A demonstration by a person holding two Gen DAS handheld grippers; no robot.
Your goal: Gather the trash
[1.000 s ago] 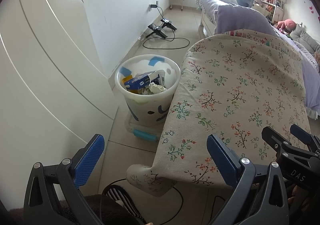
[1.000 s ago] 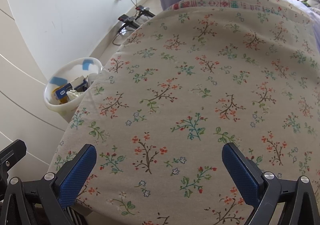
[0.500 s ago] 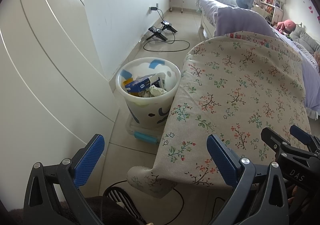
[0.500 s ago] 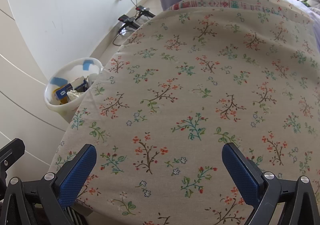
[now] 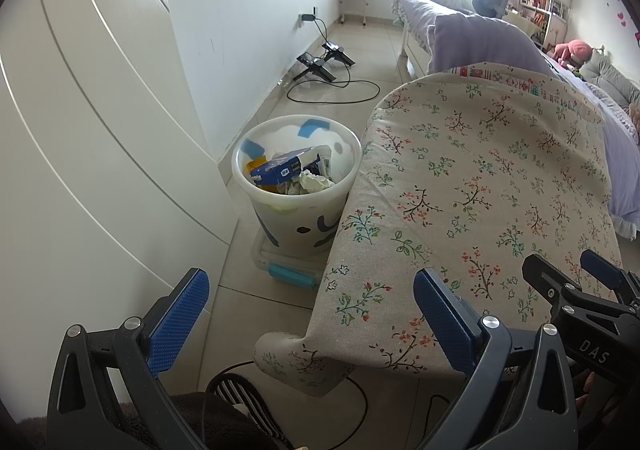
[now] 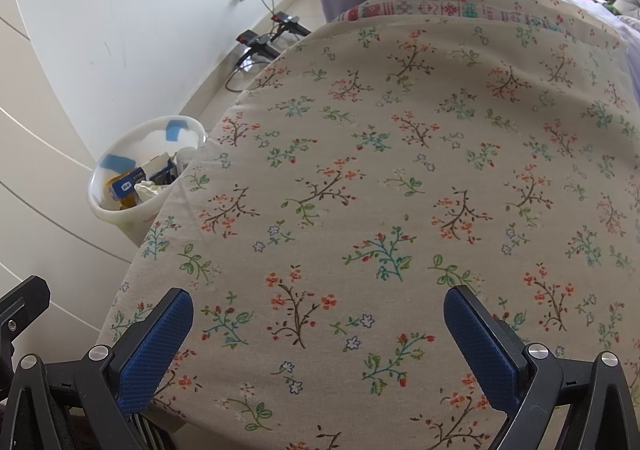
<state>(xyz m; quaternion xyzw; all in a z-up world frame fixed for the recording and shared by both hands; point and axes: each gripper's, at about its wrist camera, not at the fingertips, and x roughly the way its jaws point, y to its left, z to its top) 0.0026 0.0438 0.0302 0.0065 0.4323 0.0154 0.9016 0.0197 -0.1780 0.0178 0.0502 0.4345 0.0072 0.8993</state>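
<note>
Both my left gripper (image 5: 307, 308) and right gripper (image 6: 318, 330) hang released and empty, the trash bin (image 5: 296, 186) lying ahead-left, nearer my left fingers.

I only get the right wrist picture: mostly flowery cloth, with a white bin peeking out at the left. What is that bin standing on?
Observer: In the left wrist view the bin sits on a flat clear box with a blue handle, on the tiled floor.
Operator: Anything on the floor nearer to us?
Observer: A black cable curls on the tiles below the table's near corner.
Operator: Is the other tool holding something?
Observer: No, the left tool is open and empty, pointing toward the bin.
</note>
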